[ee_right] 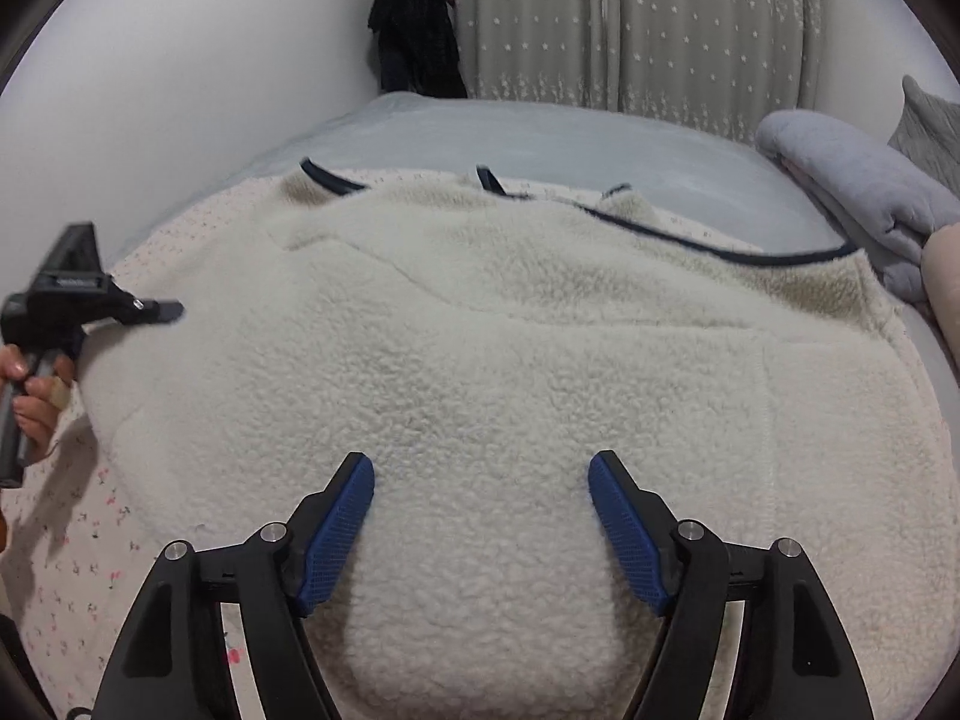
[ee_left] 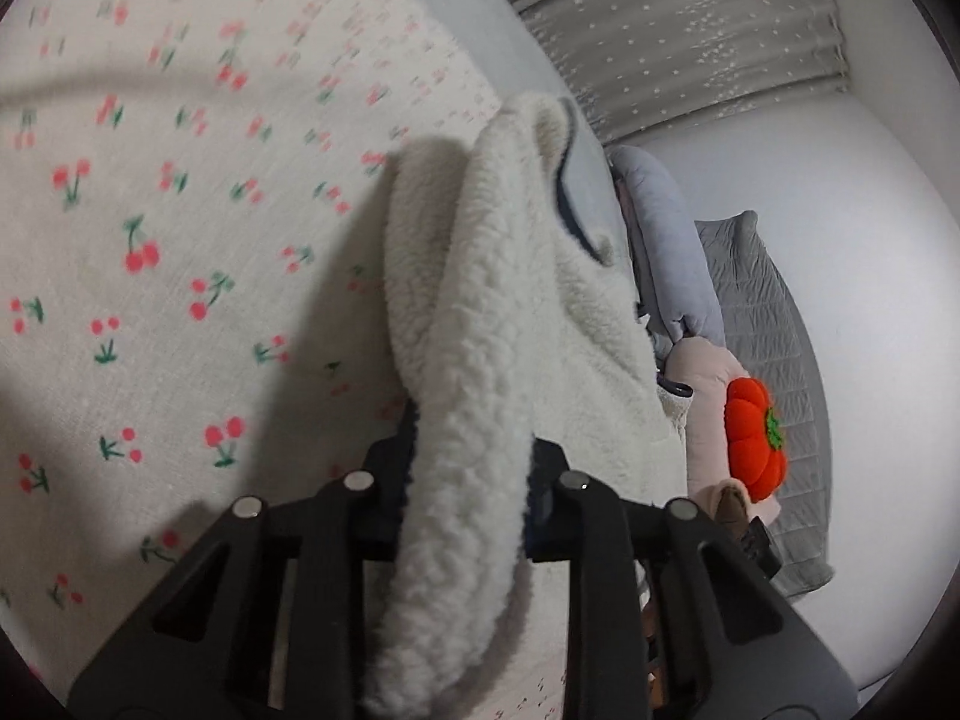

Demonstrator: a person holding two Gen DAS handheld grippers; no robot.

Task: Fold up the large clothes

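Cherry-print bedsheet (ee_left: 150,240) under a cream fleece garment (ee_right: 480,330) filling mid-frame. Left gripper (ee_left: 468,480) pinches a fleece fold; right gripper (ee_right: 480,516) hovers spread wide, lower centre. Soft, bulky, compliant: best gripped at the navy-piped edge (ee_right: 720,249).

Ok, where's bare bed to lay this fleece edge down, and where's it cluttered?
Free: the cherry-print sheet left of the fleece garment, and the pale blue sheet between its navy-trimmed edge and the curtain. Crowded: the right side, with the grey rolled blanket, pink cushion and orange pumpkin plush.
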